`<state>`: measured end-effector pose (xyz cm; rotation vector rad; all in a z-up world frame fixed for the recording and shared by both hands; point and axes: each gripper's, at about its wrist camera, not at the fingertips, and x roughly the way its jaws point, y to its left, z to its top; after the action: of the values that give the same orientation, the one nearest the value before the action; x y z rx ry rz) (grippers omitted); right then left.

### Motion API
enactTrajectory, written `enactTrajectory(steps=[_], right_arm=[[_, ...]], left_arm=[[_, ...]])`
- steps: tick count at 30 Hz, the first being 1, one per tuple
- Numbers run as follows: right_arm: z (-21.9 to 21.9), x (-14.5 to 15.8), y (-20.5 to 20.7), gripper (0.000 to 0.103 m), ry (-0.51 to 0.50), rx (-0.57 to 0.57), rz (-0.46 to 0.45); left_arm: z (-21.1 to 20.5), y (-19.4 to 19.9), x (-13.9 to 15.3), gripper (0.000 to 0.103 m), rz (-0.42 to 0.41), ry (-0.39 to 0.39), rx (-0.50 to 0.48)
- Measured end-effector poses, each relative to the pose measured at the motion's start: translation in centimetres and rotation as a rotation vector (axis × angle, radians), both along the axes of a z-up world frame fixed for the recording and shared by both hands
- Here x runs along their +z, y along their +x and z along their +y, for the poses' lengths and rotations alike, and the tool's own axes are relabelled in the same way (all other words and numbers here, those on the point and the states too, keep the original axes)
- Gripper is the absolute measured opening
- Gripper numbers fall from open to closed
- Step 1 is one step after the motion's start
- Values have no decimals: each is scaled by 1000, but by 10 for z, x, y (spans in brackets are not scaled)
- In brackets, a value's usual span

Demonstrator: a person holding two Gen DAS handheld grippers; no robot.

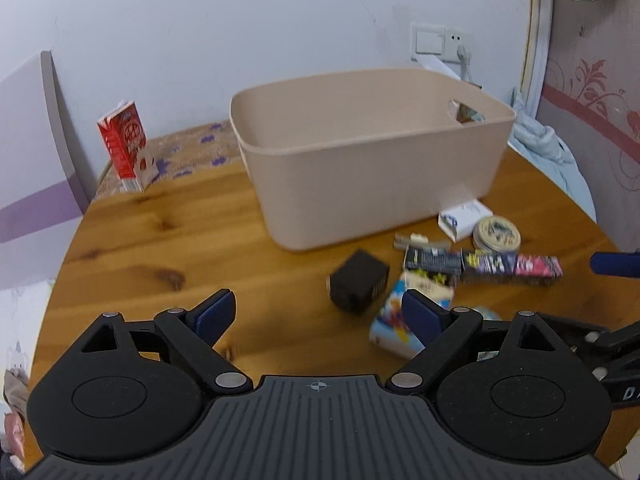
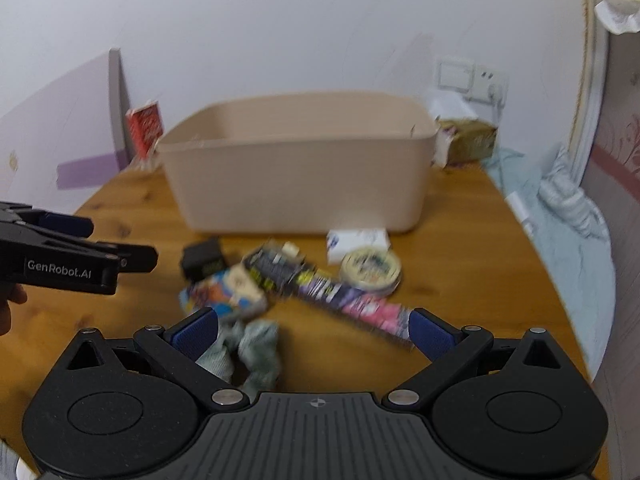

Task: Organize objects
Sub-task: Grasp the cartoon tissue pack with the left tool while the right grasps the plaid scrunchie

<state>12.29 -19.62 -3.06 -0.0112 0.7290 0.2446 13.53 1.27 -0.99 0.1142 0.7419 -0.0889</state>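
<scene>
On round wooden table [image 1: 160, 232]: beige plastic bin [image 1: 360, 168], interior hidden; in front, blurred clutter of small boxes [image 2: 340, 292], round tin [image 2: 370, 270], crumpled cloth [image 2: 256, 350]. Left gripper [image 1: 316, 312] and right gripper [image 2: 312, 330] spread wide, grasping nothing.

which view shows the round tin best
The left wrist view: the round tin is sharper there, lid print visible, beside the white box. The right wrist view shows it too, larger but motion-blurred.
</scene>
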Motion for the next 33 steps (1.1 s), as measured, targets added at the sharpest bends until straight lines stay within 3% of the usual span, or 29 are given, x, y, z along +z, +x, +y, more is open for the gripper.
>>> enactTrajectory(steps=[5, 9, 16, 23, 29, 31, 33], right_arm=[[16, -24, -4, 103, 2, 67, 67], [33, -42, -3, 103, -54, 92, 86], [21, -46, 12, 103, -37, -12, 66], [3, -47, 17, 101, -58, -25, 58], [-3, -46, 17, 88, -78, -16, 34], [-4, -45, 18, 77, -76, -11, 30], [-4, -45, 18, 71, -75, -10, 25]], left_arm=[[5, -6, -18, 92, 38, -49, 26], [6, -7, -31, 92, 62, -66, 29], [-4, -4, -43, 92, 68, -65, -16], [-25, 12, -56, 92, 78, -85, -74], [-38, 26, -64, 91, 102, -85, -86], [-40, 29, -66, 91, 100, -84, -92], [-43, 29, -67, 84, 87, -68, -96]])
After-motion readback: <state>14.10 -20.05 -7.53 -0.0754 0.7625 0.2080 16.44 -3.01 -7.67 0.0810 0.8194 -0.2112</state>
